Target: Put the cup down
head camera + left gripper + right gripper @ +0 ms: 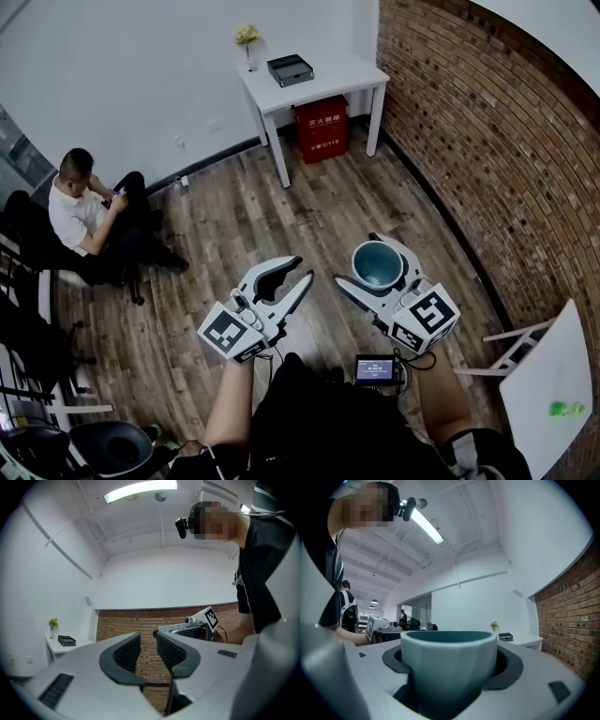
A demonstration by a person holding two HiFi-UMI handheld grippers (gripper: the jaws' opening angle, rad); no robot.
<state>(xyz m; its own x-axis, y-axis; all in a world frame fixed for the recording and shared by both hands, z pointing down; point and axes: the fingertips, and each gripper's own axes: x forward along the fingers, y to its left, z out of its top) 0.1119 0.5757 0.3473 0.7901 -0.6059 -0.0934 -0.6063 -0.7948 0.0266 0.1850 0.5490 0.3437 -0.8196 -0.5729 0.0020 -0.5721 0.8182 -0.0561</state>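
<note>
A teal cup (378,265) stands upright between the jaws of my right gripper (360,259), held in the air above the wooden floor. The right gripper view shows the cup (449,667) filling the gap, with the dark pads (512,663) pressed against its sides; the right gripper (450,658) is shut on it. My left gripper (305,267) hovers to the cup's left, apart from it. Its jaws stand a narrow gap apart with nothing between them, as the left gripper (147,639) in its own view confirms.
A white table (349,73) stands by the far wall with a black box (290,69) and a small flower vase (247,37); a red box (322,128) sits under it. A brick wall (469,141) runs along the right. A person (84,211) sits at the left.
</note>
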